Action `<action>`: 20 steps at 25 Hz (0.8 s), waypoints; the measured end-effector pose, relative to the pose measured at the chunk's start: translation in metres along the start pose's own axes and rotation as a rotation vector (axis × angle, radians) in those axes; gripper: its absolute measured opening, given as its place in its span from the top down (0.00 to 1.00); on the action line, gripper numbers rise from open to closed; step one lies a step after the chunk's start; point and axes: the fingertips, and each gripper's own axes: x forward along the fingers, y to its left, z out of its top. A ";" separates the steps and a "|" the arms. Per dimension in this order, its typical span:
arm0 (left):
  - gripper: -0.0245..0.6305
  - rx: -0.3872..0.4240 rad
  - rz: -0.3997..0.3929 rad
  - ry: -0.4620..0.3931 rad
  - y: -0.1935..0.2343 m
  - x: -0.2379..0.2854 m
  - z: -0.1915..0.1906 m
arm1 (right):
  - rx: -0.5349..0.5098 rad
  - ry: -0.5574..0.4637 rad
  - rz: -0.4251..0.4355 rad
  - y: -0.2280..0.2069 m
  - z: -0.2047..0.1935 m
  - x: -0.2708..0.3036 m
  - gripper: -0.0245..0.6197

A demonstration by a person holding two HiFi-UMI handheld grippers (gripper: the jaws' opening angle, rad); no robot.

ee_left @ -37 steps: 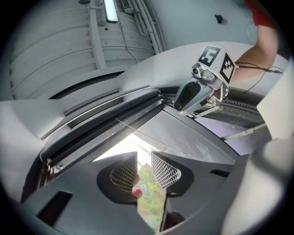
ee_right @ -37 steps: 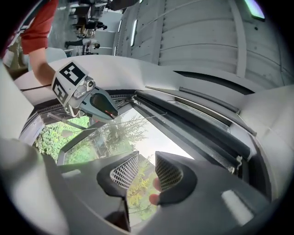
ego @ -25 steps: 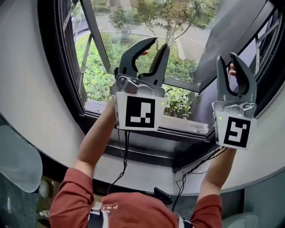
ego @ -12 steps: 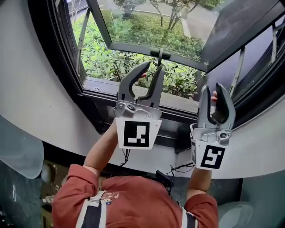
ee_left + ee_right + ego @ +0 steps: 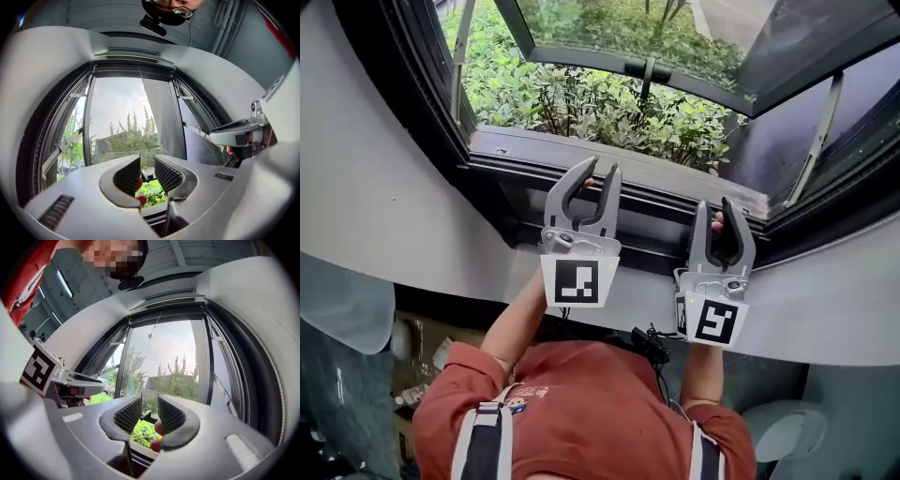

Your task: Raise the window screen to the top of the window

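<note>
The left gripper (image 5: 598, 171) and right gripper (image 5: 716, 206) hang side by side just before the window sill (image 5: 656, 173). Both pairs of jaws stand partly apart, holding nothing.

The grey left gripper (image 5: 586, 173) and grey right gripper (image 5: 722, 208) are smooth, matt plastic. Their black pads (image 5: 167, 174) look rough, with tiny bumps. The black window frame (image 5: 412, 103) looks like smooth painted metal. The curved white wall (image 5: 375, 206) is smooth and matt. The red shirt (image 5: 581, 394) is soft cloth.
</note>
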 end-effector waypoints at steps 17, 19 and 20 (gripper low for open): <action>0.84 -0.047 -0.010 0.113 -0.013 -0.027 -0.056 | 0.075 0.111 -0.011 0.020 -0.054 -0.019 0.86; 0.87 -0.039 -0.011 0.110 -0.013 -0.026 -0.056 | 0.070 0.112 -0.017 0.020 -0.055 -0.019 0.91; 0.89 -0.034 -0.012 0.108 -0.014 -0.026 -0.056 | 0.068 0.111 -0.019 0.021 -0.055 -0.019 0.93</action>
